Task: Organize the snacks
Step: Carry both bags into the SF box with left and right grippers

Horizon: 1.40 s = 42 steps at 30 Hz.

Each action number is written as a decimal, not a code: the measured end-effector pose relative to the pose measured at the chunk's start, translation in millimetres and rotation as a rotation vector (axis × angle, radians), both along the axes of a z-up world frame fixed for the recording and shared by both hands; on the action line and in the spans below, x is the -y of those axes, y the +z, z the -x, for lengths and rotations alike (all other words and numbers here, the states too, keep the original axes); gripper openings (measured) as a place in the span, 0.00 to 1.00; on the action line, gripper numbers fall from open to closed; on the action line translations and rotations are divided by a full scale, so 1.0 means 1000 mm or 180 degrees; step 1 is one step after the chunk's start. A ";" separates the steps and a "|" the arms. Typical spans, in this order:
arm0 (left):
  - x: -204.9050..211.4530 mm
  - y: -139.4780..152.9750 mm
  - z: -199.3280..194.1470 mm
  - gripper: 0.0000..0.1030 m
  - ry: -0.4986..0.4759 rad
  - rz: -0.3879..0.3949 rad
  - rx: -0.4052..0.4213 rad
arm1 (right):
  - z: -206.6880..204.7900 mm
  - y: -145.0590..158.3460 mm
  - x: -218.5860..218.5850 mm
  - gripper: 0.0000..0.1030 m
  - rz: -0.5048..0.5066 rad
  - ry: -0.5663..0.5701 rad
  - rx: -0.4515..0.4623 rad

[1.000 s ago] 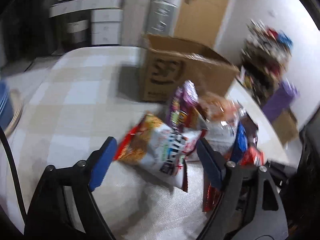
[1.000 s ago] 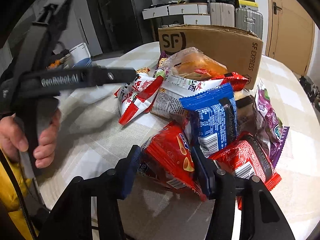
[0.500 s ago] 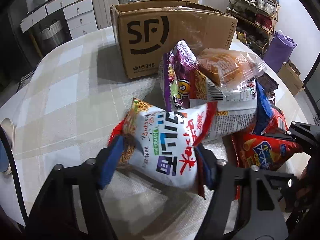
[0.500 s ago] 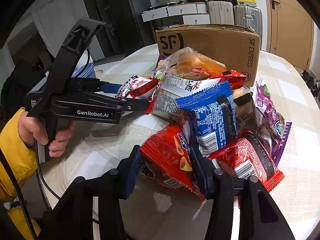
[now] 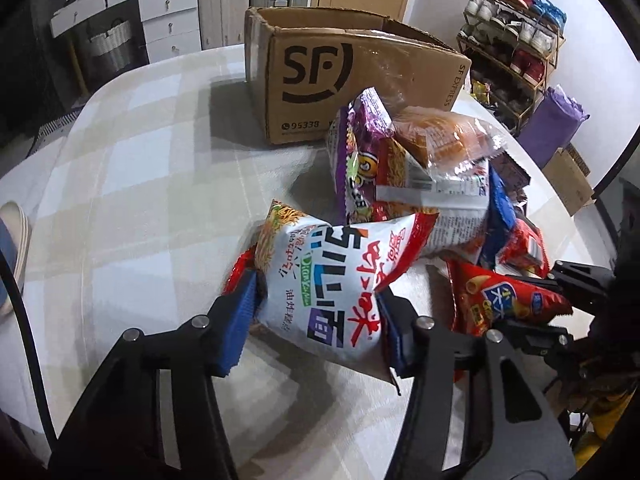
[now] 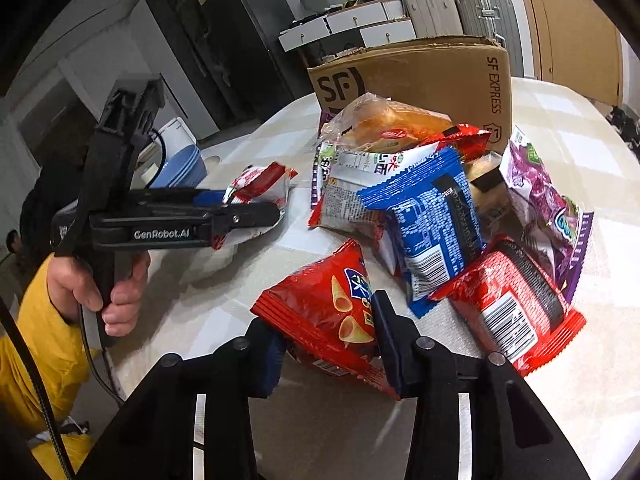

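Observation:
A white and red noodle snack bag [image 5: 328,280] sits between the blue pads of my left gripper [image 5: 314,326], whose jaws are closing and pinch its sides. The right wrist view shows that bag [image 6: 256,188] drawn a little left of the snack pile. My right gripper [image 6: 330,350] is closing too, its pads pressing a red corn-cone snack bag [image 6: 328,308] at the pile's near edge. Behind the pile stands an open cardboard box [image 5: 352,76] marked SF. The pile holds a purple bag [image 6: 544,196], a blue bag [image 6: 428,220], a wrapped bread [image 6: 384,124] and a red packet [image 6: 516,304].
The checked tablecloth [image 5: 140,184] has bare room left of the pile. A shoe rack [image 5: 516,40] and a purple sack [image 5: 554,120] stand past the table's right side. A hand in a yellow sleeve [image 6: 100,292] holds the left gripper. A blue stool [image 6: 180,160] is beyond the edge.
The left gripper moved onto the noodle bag and narrowed around it, and the bag shifted away from the pile. The right gripper's pads closed in on the red corn-cone bag.

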<state>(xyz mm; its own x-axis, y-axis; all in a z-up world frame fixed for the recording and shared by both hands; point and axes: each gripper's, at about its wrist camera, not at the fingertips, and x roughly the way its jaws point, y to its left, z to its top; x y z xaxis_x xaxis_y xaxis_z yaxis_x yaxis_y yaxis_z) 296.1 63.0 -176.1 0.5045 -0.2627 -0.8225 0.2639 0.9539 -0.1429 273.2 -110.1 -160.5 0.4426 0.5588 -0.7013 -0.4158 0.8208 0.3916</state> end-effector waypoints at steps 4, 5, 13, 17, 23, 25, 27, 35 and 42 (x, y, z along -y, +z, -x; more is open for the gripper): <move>-0.006 0.001 0.016 0.51 0.0009 0.0105 -0.0018 | 0.007 0.005 0.005 0.39 -0.0155 -0.0036 -0.0059; -0.008 0.000 0.020 0.51 0.0022 0.0136 -0.0018 | 0.009 0.004 0.006 0.39 -0.0189 -0.0051 -0.0077; -0.024 0.004 0.046 0.49 0.0131 0.0464 0.0003 | 0.026 0.013 0.024 0.39 -0.0422 -0.0187 -0.0144; -0.026 0.013 0.056 0.47 0.0125 0.0535 0.0057 | 0.035 0.022 0.025 0.39 -0.0459 -0.0201 -0.0075; -0.023 0.036 0.071 0.47 0.0132 0.0555 0.0207 | 0.042 0.038 0.028 0.39 -0.0511 -0.0207 0.0017; -0.021 0.042 0.076 0.47 0.0113 0.0569 0.0242 | 0.041 0.043 0.032 0.39 -0.0529 -0.0221 0.0025; -0.019 0.046 0.080 0.47 0.0097 0.0578 0.0260 | 0.041 0.043 0.038 0.39 -0.0536 -0.0251 0.0029; -0.009 0.043 0.087 0.47 0.0118 0.0540 0.0201 | 0.046 0.035 0.049 0.39 -0.0573 -0.0332 -0.0021; -0.010 0.057 0.089 0.47 0.0183 0.0481 0.0217 | 0.051 0.058 0.053 0.39 -0.0615 -0.0322 0.0144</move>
<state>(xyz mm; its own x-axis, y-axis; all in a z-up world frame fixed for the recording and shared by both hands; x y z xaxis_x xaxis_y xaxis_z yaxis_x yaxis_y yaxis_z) 207.6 72.8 -118.6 0.5754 -0.3500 -0.7392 0.2235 0.9367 -0.2695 221.9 -163.5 -102.5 0.5318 0.6320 -0.5637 -0.3558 0.7708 0.5285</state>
